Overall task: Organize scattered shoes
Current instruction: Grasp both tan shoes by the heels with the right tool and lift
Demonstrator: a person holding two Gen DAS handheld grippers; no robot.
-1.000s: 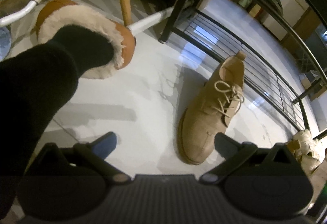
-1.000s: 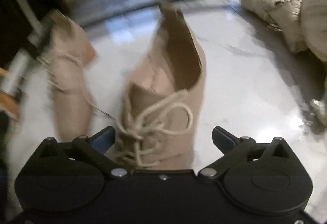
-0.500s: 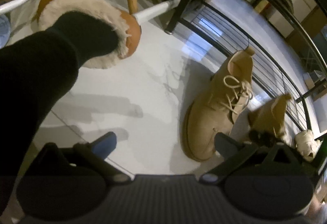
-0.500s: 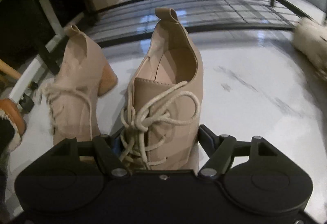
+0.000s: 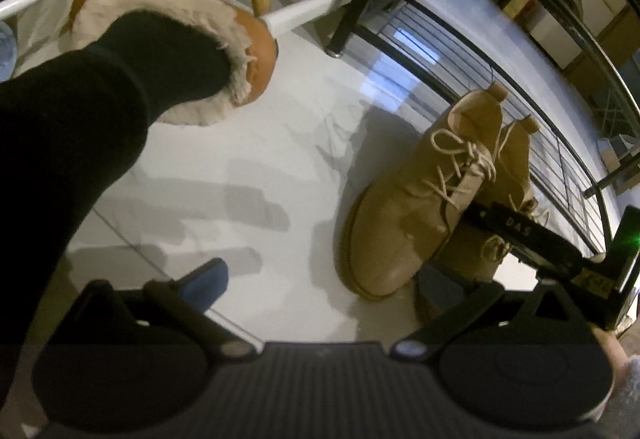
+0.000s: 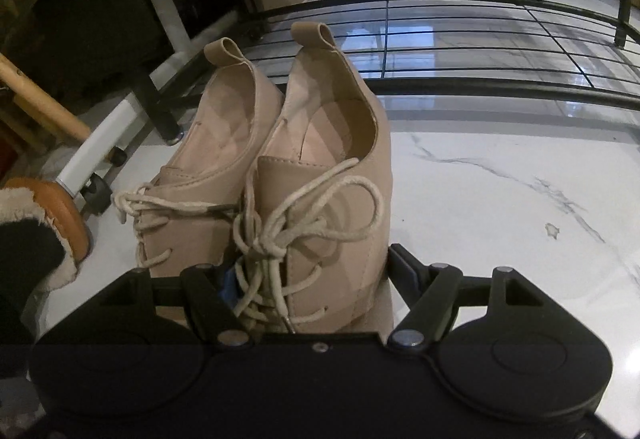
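Though laced alike, two beige shoes

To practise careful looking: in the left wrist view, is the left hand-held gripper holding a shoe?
No: the left hand-held gripper is open, with only bare floor between its fingers.

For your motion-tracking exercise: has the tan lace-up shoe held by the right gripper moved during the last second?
Yes. The held shoe has come leftwards to sit beside its mate, heels toward the black wire rack.
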